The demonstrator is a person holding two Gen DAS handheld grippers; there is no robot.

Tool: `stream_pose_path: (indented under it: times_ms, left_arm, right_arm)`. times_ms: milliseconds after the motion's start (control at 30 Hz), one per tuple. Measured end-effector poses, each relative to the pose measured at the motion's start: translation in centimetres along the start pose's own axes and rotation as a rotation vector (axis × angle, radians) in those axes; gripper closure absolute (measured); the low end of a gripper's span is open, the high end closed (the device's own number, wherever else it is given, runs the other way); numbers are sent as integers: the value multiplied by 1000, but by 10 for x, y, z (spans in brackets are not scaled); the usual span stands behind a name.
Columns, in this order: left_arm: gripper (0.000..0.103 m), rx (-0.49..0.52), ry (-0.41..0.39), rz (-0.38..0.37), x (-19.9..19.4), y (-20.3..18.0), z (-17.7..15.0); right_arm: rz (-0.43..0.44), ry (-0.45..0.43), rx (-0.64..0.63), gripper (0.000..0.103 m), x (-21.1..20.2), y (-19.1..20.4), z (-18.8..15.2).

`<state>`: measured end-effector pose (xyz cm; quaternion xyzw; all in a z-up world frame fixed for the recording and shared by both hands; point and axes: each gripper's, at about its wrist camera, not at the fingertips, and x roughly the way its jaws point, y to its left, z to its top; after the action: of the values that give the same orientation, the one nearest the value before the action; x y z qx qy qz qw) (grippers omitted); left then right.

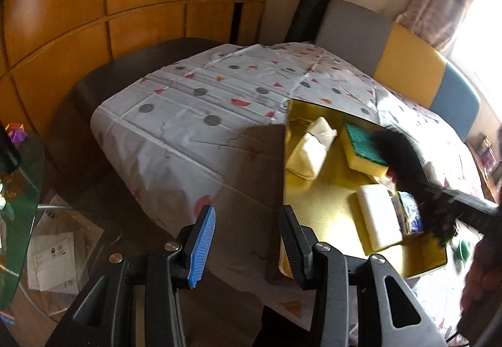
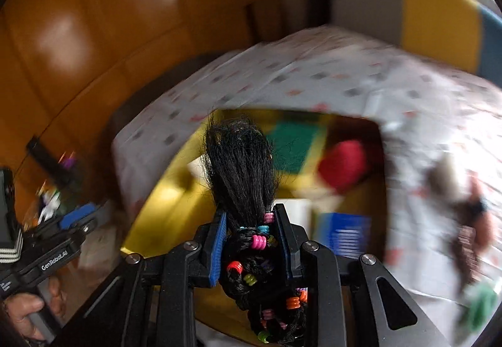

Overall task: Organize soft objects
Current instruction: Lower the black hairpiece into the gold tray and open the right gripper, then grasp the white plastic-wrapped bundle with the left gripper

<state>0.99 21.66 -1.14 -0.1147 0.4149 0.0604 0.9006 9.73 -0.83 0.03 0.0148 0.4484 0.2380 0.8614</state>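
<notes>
Right gripper [image 2: 251, 240]: jaws clamped on a black braided hairpiece [image 2: 240, 171] strung with coloured beads, its loose tuft fanning forward above the gold tray [image 1: 317, 199]. Left gripper [image 1: 248, 240]: jaws parted wide, nothing between them, hovering over the near edge of the patterned cloth [image 1: 194, 102]. In the tray: white sponge [image 1: 378, 215], yellow-green scouring sponge [image 1: 365, 152], rolled cream cloth [image 1: 310, 149]. Beyond, orange wooden panelling [image 1: 94, 2].

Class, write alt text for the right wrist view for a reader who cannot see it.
The right gripper is shut on a black hairpiece tied with coloured bands, held above a yellow tray on a patterned cloth. The blurred tray holds a green-topped sponge and a red object.
</notes>
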Motion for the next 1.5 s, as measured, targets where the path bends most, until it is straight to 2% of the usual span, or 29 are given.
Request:
stream_pose_path:
  times_ms: [133,233,533,567,600,633,667,767,1000,1233,1500]
  left_arm:
    - [60,-15,14,13,5,11,0]
    - [61,-31,31,21,12,20,2]
    - [61,-48,35,39,13,29,3]
    - [61,-50,34,40,12,29,3]
    - [61,-51,32,41,12,29,3]
    - [61,-49,28,44,11,28,2]
    - [61,-46,27,47,10,27,1]
    - [61,-31,32,47,9,21,-1]
    - [61,25,6,39,-8,6,-9]
    - [61,85,-37,24,-26,-8,-12]
    - [61,143,-33,-16,-28,-33,-16]
  right_arm:
    - [31,102,-56,74,49,31,2]
    - [34,137,-53,74,75,38,8]
    - [3,216,16,69,119,28,20]
    - [7,216,26,65,120,27,22]
    - [11,206,25,60,118,27,23]
    - [10,195,19,49,116,28,23]
    - [8,183,13,43,112,29,23]
    - [24,150,8,43,95,30,21]
    - [0,30,2,39,42,20,11]
    - [-98,-57,25,39,-5,-16,-1]
    - [-275,-127,145,39,-56,-97,-16]
